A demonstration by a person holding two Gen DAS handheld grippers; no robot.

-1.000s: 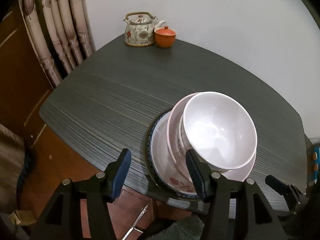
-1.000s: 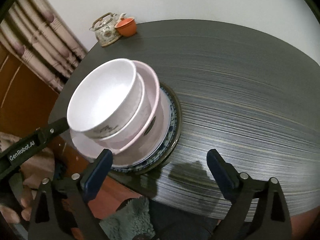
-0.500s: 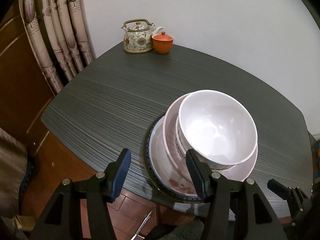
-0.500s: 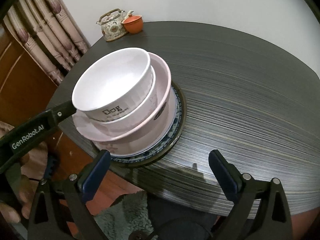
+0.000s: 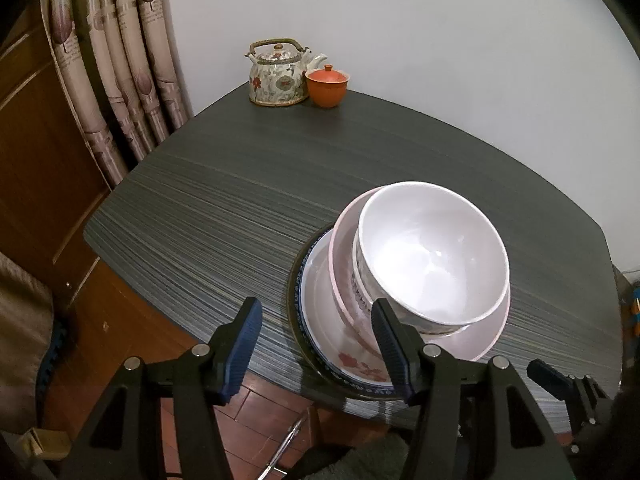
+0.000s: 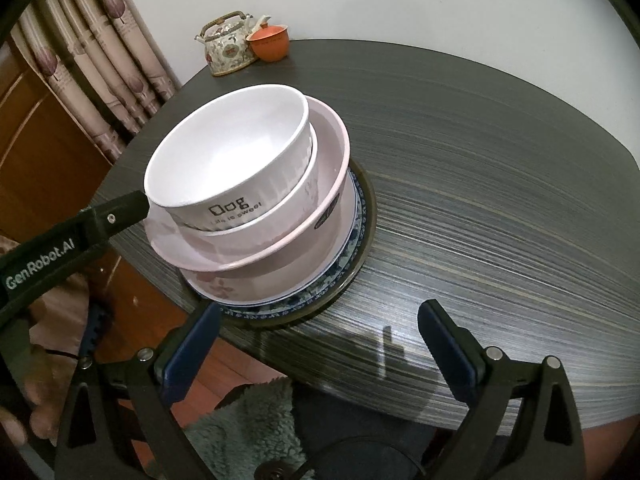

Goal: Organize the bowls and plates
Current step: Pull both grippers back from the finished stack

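Observation:
A stack of dishes stands near the front edge of the dark table (image 5: 248, 184). A white bowl (image 5: 432, 252) (image 6: 228, 152) printed "Dog" sits on top, nested in a second white bowl (image 6: 296, 208). Under them are a pink plate (image 5: 480, 340) (image 6: 256, 256), a white flowered plate (image 5: 328, 320) (image 6: 288, 280) and a blue-patterned plate (image 6: 352, 256). My left gripper (image 5: 316, 340) is open and empty, just in front of the stack's left side. My right gripper (image 6: 320, 344) is open and empty, in front of the stack, above the table edge.
A flowered teapot (image 5: 278, 74) (image 6: 228, 46) and an orange lidded cup (image 5: 327, 86) (image 6: 270, 42) stand at the far corner by the wall. Curtains (image 5: 120, 60) hang at the left. A wooden floor and a fluffy grey mat (image 6: 240, 428) lie below the table edge.
Both grippers have drawn back and up from the stack, so it sits farther from the fingers. The dishes have not moved. Both grippers stay open.

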